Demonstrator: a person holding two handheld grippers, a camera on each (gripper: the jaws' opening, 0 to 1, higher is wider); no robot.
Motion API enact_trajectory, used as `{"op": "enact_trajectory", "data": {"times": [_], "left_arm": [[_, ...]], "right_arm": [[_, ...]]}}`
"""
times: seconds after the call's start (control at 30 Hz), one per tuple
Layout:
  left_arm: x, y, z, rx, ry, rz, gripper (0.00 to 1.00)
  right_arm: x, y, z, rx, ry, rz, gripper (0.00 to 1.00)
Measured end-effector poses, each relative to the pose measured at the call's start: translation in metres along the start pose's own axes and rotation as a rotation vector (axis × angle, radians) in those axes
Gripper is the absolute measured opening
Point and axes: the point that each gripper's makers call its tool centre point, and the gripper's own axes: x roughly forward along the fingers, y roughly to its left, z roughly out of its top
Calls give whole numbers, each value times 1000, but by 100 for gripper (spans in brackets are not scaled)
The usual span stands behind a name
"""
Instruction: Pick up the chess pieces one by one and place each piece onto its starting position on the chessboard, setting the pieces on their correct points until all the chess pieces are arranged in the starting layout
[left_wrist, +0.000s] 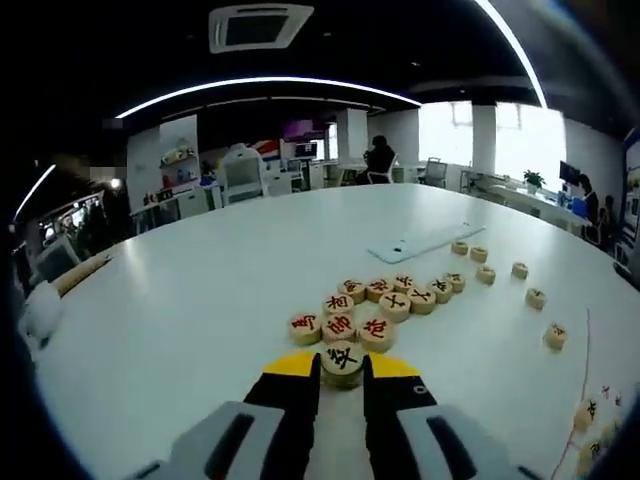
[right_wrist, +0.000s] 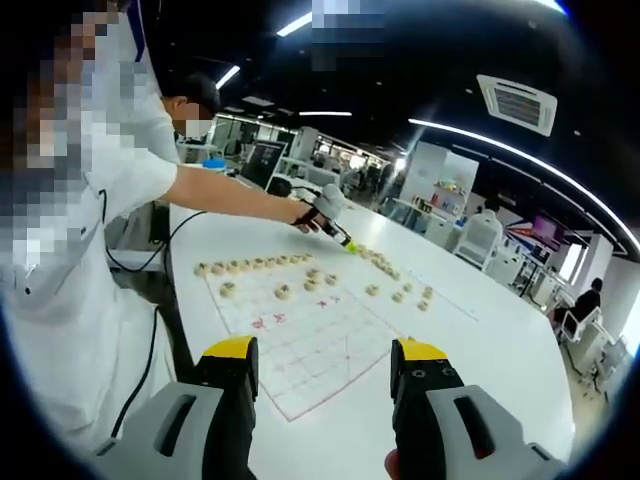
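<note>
My left gripper (left_wrist: 342, 372) is shut on a round wooden chess piece (left_wrist: 342, 355) with a black character, low over the white table. Just beyond it lies a cluster of loose pieces (left_wrist: 376, 305) with red and black characters. In the right gripper view the chessboard (right_wrist: 330, 350), a pale sheet with red lines, lies ahead of my right gripper (right_wrist: 325, 385), whose jaws stand wide open with nothing between them. A row of pieces (right_wrist: 250, 265) lines the board's far-left edge, and a few more (right_wrist: 318, 280) stand on its points. The left gripper (right_wrist: 335, 232) shows beyond the board, held in a gloved hand.
Scattered single pieces (left_wrist: 520, 270) lie to the right of the cluster, near a flat white strip (left_wrist: 425, 242). More pieces (right_wrist: 410, 295) lie past the board's far side. A person in a white shirt (right_wrist: 90, 200) stands at the table's left edge. Office desks and chairs fill the background.
</note>
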Motion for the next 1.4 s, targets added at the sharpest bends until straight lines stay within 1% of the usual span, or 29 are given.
{"op": "enact_trajectory", "data": {"times": [0.13,0.23,0.3,0.33,0.43,0.53,0.6,0.77,0.87,0.97,1.0,1.2,1.27,1.4], "left_arm": [[-21,-2,8,-6,-15,-10,19],[-43,-4,7,-22,-15,5,19],[-50,-7,6,-27,-19,5,19],[-61,-13,2,-17,-11,-9,19],[-82,-27,0,8,-21,-42,19],[-107,-48,-2,24,-42,-100,19],[-119,-63,-4,40,-45,-135,19],[-145,-97,-8,71,-67,-216,19],[-160,-123,-13,94,-72,-277,19],[-176,-153,-20,127,-83,-357,19],[-181,-161,-22,129,-83,-369,19],[-202,-206,-46,185,-45,-479,19],[-210,-221,-57,208,-32,-524,19],[-220,-245,-78,256,2,-578,20]], "right_arm": [[0,2,2,-6,-2,2,54],[-1,4,4,-13,-6,4,54],[-2,4,5,-14,-8,4,54],[-2,5,5,-14,-9,4,54],[-3,5,5,-15,-10,3,54],[-3,5,6,-17,-12,1,54],[-3,6,6,-18,-13,2,54],[-2,8,7,-21,-11,5,54],[-1,9,7,-22,-11,7,54],[-1,9,7,-23,-9,8,54],[-1,10,7,-23,-9,8,54],[-1,11,7,-25,-11,10,54],[-2,11,7,-25,-12,9,54],[-1,11,7,-25,-11,10,54]]}}
